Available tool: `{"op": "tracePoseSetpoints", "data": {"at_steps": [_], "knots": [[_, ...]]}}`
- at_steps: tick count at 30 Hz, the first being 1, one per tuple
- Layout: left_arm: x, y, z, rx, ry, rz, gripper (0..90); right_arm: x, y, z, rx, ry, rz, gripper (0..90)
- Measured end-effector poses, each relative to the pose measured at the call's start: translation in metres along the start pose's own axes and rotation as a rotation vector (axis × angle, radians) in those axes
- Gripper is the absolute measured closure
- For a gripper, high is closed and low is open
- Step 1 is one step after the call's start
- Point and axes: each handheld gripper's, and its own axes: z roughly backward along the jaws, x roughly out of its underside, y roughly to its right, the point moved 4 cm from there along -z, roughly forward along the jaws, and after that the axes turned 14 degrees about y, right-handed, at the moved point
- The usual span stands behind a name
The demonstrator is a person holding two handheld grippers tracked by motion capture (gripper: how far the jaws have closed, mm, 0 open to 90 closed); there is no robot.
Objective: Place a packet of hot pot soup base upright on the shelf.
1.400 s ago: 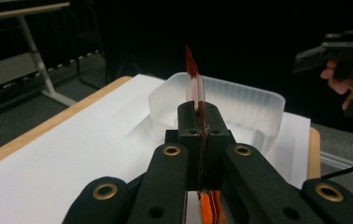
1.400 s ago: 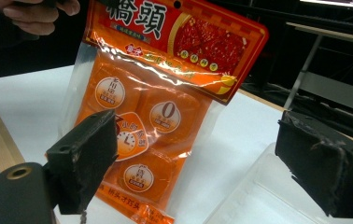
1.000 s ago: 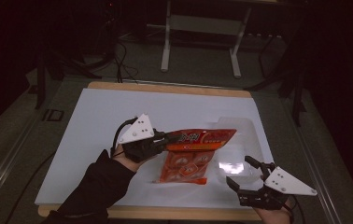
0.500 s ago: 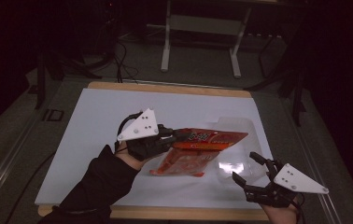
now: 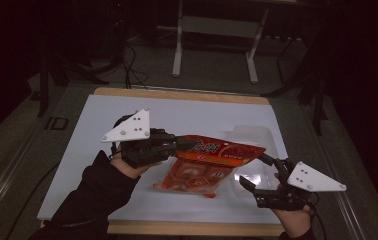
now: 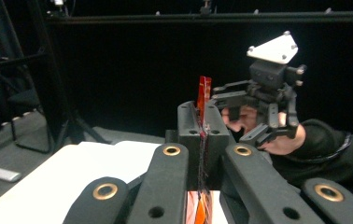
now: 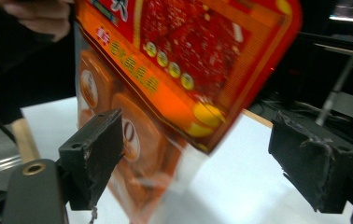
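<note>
- Left gripper (image 5: 184, 145) jaws clamped on orange snack bag (image 5: 212, 162), lifted off white board (image 5: 77, 150).
- Right gripper (image 5: 259, 172) jaws spread wide, empty.
- Bag's long axis points at right jaws; free end just beside them, near board's right edge.

snack bag (image 5: 212, 162): glossy orange plastic | table (image 5: 187, 115): matt white, wood edge | tool pads (image 7: 95, 149): rough black

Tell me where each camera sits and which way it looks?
High view: above the person's side, looking forward and down on the white table; both forearms, left gripper, right gripper.
Left gripper view: on the left gripper, looking along its jaws clamping the orange snack bag.
Right gripper view: on the right gripper, looking between its open jaws.
All share the bag.
</note>
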Motion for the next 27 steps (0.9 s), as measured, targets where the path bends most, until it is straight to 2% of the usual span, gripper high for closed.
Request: {"op": "tracePoseSetpoints", "data": {"at_steps": [4, 6, 12, 18, 20, 22, 27], "knots": [[0.0, 0.003, 0.002, 0.014, 0.015, 0.003, 89.9, -0.001, -0.004, -0.012, -0.04, 0.01, -0.019, 18.5], [0.0, 0.005, 0.003, 0.014, 0.016, -0.003, 89.9, -0.001, -0.006, -0.016, -0.064, 0.016, -0.033, 21.3], [0.003, 0.006, 0.003, 0.025, 0.016, 0.01, 89.9, 0.001, -0.012, -0.026, -0.126, -0.012, -0.055, 31.1], [0.006, 0.007, 0.0, 0.037, 0.015, 0.016, 89.9, 0.005, -0.012, -0.032, -0.147, -0.021, -0.07, 50.4], [0.008, 0.008, -0.001, 0.038, 0.005, 0.01, 89.8, 0.007, -0.014, -0.035, -0.165, -0.04, -0.051, 56.4], [0.009, 0.008, -0.002, 0.033, 0.0, 0.004, 89.9, 0.008, -0.015, -0.036, -0.196, -0.057, -0.058, 67.6], [0.01, 0.004, 0.0, 0.028, 0.003, 0.02, 89.8, 0.006, -0.019, -0.038, -0.245, -0.072, -0.036, 87.8]]}}
